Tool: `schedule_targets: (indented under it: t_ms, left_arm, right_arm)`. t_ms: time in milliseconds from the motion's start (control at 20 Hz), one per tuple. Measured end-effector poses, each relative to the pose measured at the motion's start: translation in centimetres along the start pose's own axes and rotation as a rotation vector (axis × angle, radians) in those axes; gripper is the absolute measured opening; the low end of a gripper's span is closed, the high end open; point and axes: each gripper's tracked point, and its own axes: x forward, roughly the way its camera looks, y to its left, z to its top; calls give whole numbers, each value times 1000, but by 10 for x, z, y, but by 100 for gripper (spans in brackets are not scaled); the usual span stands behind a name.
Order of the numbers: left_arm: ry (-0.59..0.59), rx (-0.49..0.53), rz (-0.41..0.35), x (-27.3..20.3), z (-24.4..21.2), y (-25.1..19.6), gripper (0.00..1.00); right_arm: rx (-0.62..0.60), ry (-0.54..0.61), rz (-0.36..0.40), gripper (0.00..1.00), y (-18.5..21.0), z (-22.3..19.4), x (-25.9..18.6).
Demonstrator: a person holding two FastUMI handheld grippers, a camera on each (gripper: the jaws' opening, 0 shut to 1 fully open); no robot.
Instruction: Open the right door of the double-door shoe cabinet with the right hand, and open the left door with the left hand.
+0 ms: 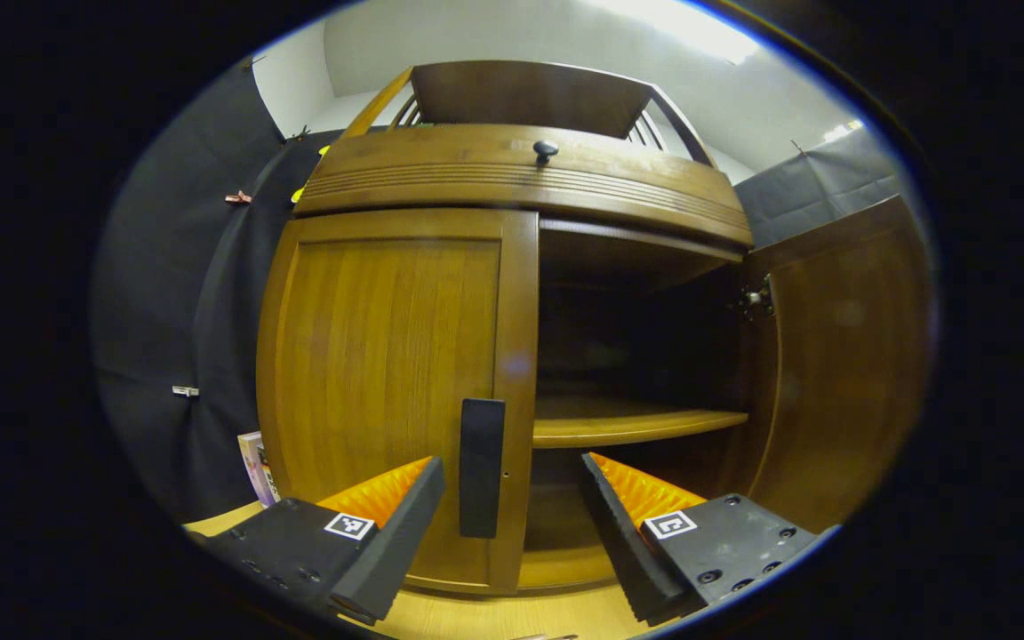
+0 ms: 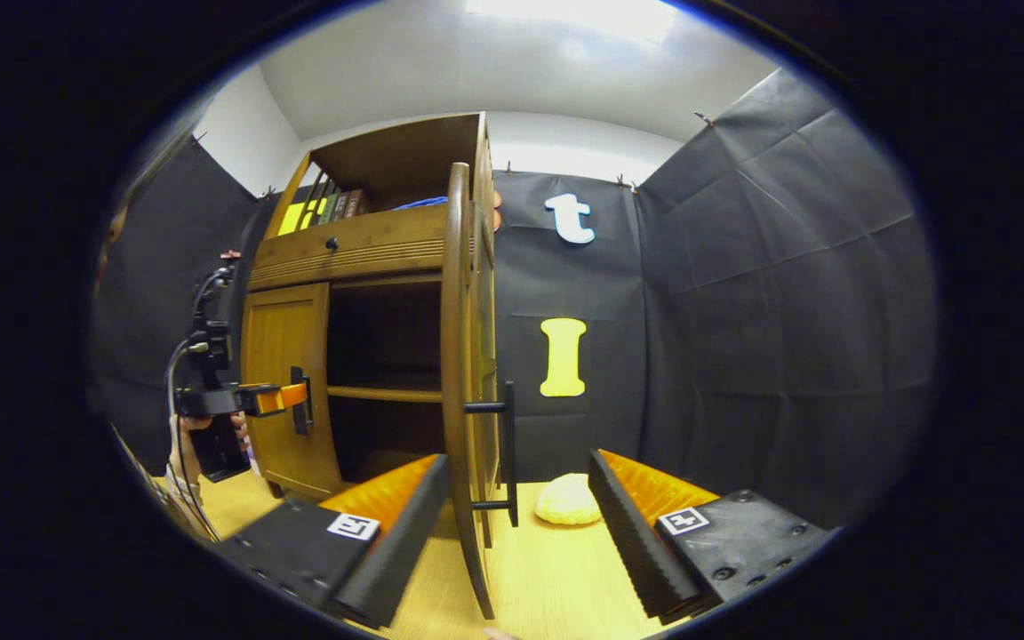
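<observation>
from the left gripper view i'm looking straight at the shoe cabinet (image 1: 512,204), a brown wooden piece with a small dark knob (image 1: 546,149) on the band above its doors. the left door (image 1: 388,382) sits closed, its black handle (image 1: 482,467) upright between the spread fingers of my left gripper (image 1: 512,524); the jaws stand wide apart and i see no contact with the handle. the right door (image 1: 841,356) is swung open to the side, showing a dark interior and one pale shelf (image 1: 636,427).

in the right gripper view, the right door (image 2: 459,356) is seen edge-on, jutting toward me, with its black handle (image 2: 505,453) standing between the fingers of my right gripper (image 2: 516,524). those fingers are spread and not pressing on anything. farther off on the left i can see the left gripper (image 2: 285,398) with a hand (image 2: 183,444) on its grip, just beside the left door's handle.

the cabinet stands on a light wooden surface (image 2: 556,569). a pale yellow lump (image 2: 568,500) rests on it near the wall, past the open door. black cloth (image 2: 743,311) hangs around the booth, with a white wall and ceiling above and a bright light overhead. books (image 2: 325,210) stand in the open top of the cabinet.
</observation>
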Motion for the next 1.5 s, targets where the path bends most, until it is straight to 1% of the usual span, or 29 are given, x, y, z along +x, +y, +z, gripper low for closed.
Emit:
schedule_targets:
  t_ms: [50,100,150,200,300,350,400,550,600,700,750,800,900,950,1000,1150,1300,1500]
  left_arm:
    - [7,9,11,8,-5,2,94]
    - [10,13,16,14,-7,3,92]
    - [13,9,15,22,-11,3,92]
    - [17,5,9,26,-13,2,94]
    - [13,0,13,32,-15,4,92]
    - [10,3,27,34,-16,7,91]
    - [4,5,38,37,-16,10,87]
    - [-7,-3,64,43,-16,18,86]
    - [-5,-9,71,45,-17,21,81]
    - [9,-14,74,47,-23,23,75]
    - [20,-12,75,50,-27,28,74]
    - [25,-21,57,46,-30,27,65]
    - [9,-55,28,54,-27,21,54]
    - [8,-65,28,57,-25,20,48]
    - [8,-54,27,57,-26,20,39]
    - [28,-12,27,55,-27,20,35]
    - [48,-46,-21,51,-27,20,32]
    - [67,-84,-94,35,-18,20,32]
  right_arm:
    - [-6,7,26,99,8,-4,-2]
    - [-17,13,43,98,13,-6,-3]
    - [-34,13,50,98,15,-7,-2]
    - [-57,-2,51,98,15,-5,-3]
    - [-85,-18,37,97,13,-2,1]
    - [-81,-22,31,97,9,-4,6]
    - [-65,-24,30,97,7,-4,8]
    - [9,-23,47,97,4,-3,11]
    - [22,-21,47,97,1,-4,12]
    - [23,-16,24,97,-8,-6,16]
    - [17,-12,10,97,-12,-8,17]
    - [18,-7,11,98,-12,-8,18]
    - [17,-2,12,100,-11,-10,18]
    - [11,-1,8,100,-11,-11,19]
    - [5,-3,5,99,-11,-10,19]
    - [-7,8,10,99,-5,-11,20]
    - [-36,26,0,100,-2,-16,20]
    - [-57,43,23,99,18,-16,17]
